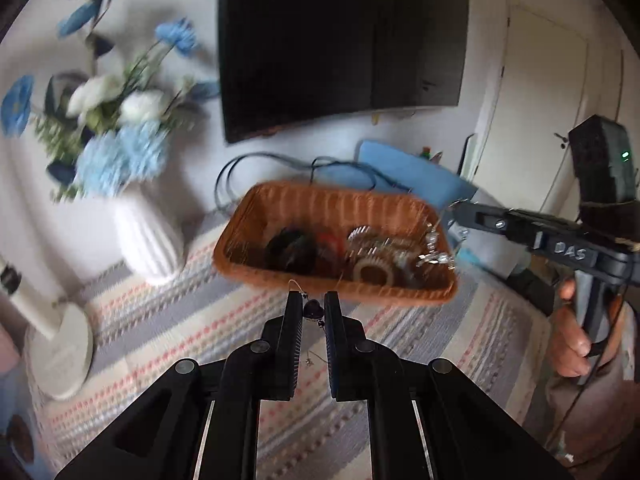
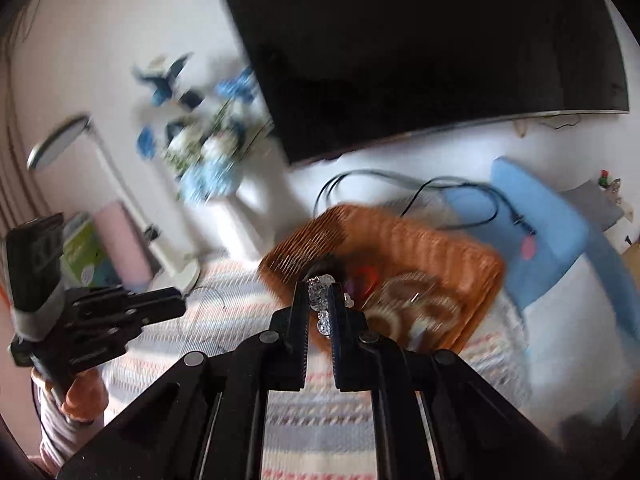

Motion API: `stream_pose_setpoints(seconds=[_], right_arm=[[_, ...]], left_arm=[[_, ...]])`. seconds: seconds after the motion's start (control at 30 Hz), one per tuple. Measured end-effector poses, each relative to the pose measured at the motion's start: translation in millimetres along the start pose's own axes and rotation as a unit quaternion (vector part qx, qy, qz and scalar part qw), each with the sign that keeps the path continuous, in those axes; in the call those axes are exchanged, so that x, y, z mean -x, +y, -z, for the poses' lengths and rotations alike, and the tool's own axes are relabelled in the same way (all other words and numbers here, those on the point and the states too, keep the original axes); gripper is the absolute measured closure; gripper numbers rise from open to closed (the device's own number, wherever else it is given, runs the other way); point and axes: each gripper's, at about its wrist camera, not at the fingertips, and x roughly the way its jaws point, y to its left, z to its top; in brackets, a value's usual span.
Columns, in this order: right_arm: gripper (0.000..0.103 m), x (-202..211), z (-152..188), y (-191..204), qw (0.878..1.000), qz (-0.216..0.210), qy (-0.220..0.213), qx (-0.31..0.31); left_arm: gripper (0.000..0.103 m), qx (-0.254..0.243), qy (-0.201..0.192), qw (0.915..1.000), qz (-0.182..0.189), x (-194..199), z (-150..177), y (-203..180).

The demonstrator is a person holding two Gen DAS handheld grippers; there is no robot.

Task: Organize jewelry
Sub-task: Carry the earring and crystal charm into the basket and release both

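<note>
on the striped cloth point(image 1: 192, 320): a brown wicker basket point(image 1: 320, 204) sits near the middle, with a white ribbed vase point(image 1: 148, 236) of blue and white flowers just to its left and a white lamp base point(image 1: 60, 356) farther left.
left gripper point(image 1: 313, 300): its two fingers are pinched on a small dark heart pendant point(image 1: 313, 309) with a thin wire and tiny beads trailing from it; it hangs just in front of the basket's near rim, above the cloth.
right gripper point(image 2: 319, 292): its fingers are clamped on a clear crystal bead bracelet point(image 2: 320, 308), held over the near left corner of the basket; in the left wrist view its tip sits at the basket's right edge.
basket contents: a dark round piece point(image 1: 290, 248), something red point(image 1: 332, 242), and silvery and beige ring-shaped pieces point(image 1: 374, 264), all blurred.
behind the basket: a black cable point(image 1: 280, 160), a blue pad point(image 1: 416, 176) and a dark wall screen point(image 1: 340, 40).
hands: one bare hand point(image 1: 572, 344) grips the right tool's handle.
</note>
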Motion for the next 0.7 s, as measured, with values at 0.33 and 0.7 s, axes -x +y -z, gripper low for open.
stream_pose_setpoints(seconds=[0.33,0.7], right_arm=[[0.093,-51.1,-18.7,-55.2,0.997,0.07,-0.011,-0.025],[0.077,-80.4,-8.7,-87.9,0.995,0.084,0.024,-0.048]], left_arm=[[0.092,-0.004,-0.034,0.9978,0.057,-71.7,-82.2,-26.6],[0.083,0.006,0.053,0.9968,0.059,-152.7,-66.1,-29.7]])
